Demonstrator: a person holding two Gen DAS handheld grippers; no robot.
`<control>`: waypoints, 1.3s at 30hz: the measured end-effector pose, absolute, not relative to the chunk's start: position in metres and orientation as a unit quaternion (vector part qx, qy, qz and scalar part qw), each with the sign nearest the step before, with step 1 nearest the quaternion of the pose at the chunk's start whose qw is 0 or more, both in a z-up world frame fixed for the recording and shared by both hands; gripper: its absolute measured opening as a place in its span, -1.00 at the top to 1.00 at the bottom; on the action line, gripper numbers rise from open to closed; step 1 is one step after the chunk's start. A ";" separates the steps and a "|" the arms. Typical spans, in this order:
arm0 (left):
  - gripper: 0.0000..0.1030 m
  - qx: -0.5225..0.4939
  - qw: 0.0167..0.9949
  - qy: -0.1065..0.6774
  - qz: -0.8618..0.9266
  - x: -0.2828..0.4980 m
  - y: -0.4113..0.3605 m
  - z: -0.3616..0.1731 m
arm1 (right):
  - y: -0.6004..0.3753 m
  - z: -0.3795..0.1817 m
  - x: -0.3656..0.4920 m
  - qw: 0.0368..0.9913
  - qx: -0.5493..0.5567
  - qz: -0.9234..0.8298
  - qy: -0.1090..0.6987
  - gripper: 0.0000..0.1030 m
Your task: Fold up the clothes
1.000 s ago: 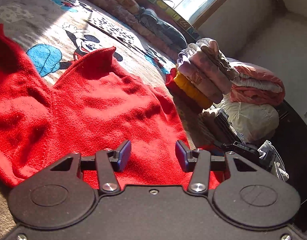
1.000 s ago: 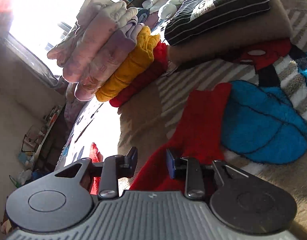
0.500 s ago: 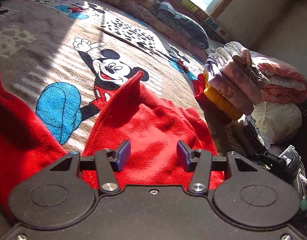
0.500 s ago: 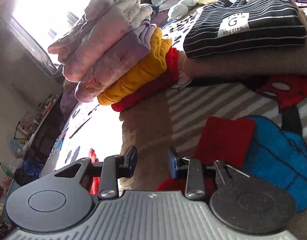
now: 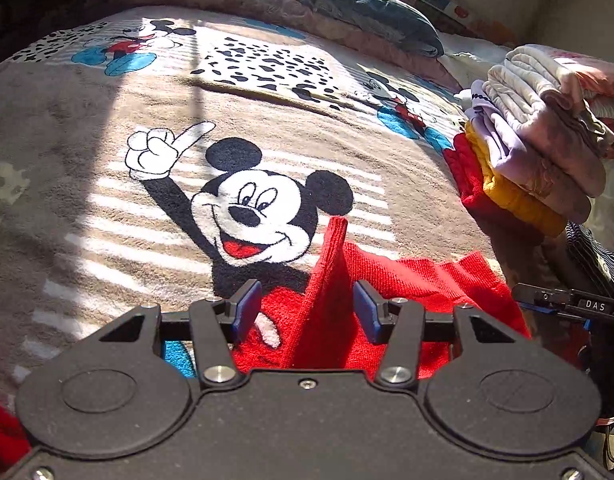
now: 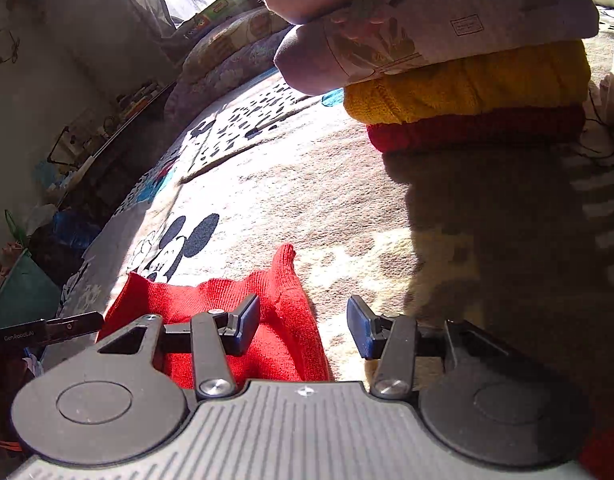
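Observation:
A red knit garment (image 5: 407,280) lies rumpled on the Mickey Mouse blanket (image 5: 107,200). One fold of it stands up in a ridge between the fingers of my left gripper (image 5: 307,312), which is open and not clamping it. In the right wrist view the same red garment (image 6: 211,300) lies low on the left, its edge reaching under the left finger of my right gripper (image 6: 303,328). That gripper is open, with blanket showing in most of the gap. Each gripper's tip shows at the edge of the other's view.
A stack of folded clothes (image 5: 527,152), red and yellow knits under pale pieces, sits at the blanket's right side and looms close ahead in the right wrist view (image 6: 467,92). Pillows and bedding (image 5: 367,4) line the far edge. A cluttered shelf (image 6: 87,148) runs along the wall.
Both grippers have swung over the garment, so most of the red knit has dropped below the views. The right gripper's jaws have spread wider. The folded stack is now much closer to it.

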State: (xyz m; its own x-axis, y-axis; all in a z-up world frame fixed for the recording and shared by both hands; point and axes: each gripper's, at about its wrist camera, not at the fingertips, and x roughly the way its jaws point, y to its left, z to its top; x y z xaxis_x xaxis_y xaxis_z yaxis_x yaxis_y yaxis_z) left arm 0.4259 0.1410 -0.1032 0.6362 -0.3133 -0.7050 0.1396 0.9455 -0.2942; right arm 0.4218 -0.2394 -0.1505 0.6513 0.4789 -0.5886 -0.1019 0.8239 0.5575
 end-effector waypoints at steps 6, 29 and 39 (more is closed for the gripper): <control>0.40 -0.111 0.888 0.418 -0.154 0.454 0.138 -0.123 | -0.234 -0.167 0.442 0.848 0.295 0.207 0.390 0.79; 0.76 -0.347 0.816 0.426 -0.180 0.475 0.196 -0.181 | -0.277 -0.195 0.424 0.844 0.388 0.137 0.345 0.83; 0.75 -0.212 0.885 0.369 -0.189 0.435 0.170 -0.125 | -0.241 -0.126 0.400 0.924 0.158 0.165 0.308 0.68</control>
